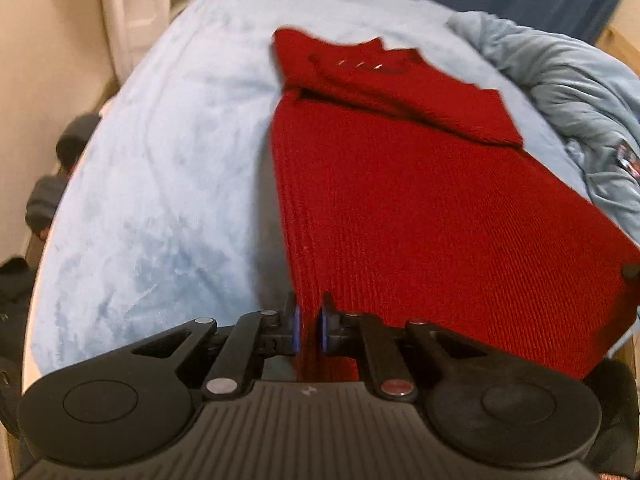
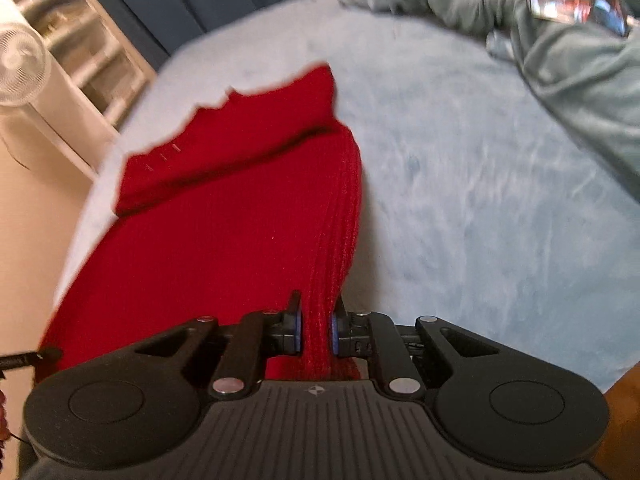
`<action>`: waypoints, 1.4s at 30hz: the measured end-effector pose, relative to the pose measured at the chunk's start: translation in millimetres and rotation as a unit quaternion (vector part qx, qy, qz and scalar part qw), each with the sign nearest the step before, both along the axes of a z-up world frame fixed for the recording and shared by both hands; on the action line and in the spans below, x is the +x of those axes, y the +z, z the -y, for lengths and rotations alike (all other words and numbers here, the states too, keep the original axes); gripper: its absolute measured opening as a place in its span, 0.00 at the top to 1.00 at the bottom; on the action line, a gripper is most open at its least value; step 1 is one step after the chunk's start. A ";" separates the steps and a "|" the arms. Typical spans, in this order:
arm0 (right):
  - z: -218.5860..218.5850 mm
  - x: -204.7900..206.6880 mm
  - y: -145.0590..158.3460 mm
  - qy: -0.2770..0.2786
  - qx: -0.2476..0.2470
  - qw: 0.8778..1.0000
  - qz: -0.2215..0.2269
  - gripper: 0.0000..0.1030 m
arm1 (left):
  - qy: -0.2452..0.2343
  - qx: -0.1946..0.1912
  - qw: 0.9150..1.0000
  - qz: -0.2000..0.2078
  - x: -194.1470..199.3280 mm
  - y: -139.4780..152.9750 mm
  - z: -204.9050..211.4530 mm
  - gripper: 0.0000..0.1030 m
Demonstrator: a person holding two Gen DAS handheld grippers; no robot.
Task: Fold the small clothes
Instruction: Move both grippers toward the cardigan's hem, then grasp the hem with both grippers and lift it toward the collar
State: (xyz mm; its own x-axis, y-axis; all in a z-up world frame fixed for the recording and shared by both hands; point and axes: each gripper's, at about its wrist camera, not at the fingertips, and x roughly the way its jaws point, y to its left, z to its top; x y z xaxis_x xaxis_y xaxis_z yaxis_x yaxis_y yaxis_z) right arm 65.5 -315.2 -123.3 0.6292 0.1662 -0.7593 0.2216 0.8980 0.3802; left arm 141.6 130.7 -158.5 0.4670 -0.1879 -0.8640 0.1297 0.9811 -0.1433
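Left gripper (image 1: pixel 309 326) pinching near ribbed hem of red sweater (image 1: pixel 420 208); right gripper (image 2: pixel 316 330) pinching other hem corner; sweater lying on blue blanket (image 1: pixel 168 168), grey clothes (image 2: pixel 560 60) heaped beside

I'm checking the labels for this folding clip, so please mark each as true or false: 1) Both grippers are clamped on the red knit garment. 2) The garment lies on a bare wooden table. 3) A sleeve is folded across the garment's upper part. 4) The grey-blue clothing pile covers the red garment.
1) True: the left gripper and the right gripper each pinch an edge of the red knit garment.
2) False: it lies on a light blue blanket.
3) True: a sleeve lies folded across it near the neckline.
4) False: the grey-blue clothing pile sits off to one side on the blanket, apart from the garment.
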 end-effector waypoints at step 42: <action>73.8 222.1 -82.0 -0.126 0.022 0.992 0.017 0.33 | 0.100 -0.010 0.994 0.034 276.9 -31.4 -19.7 0.19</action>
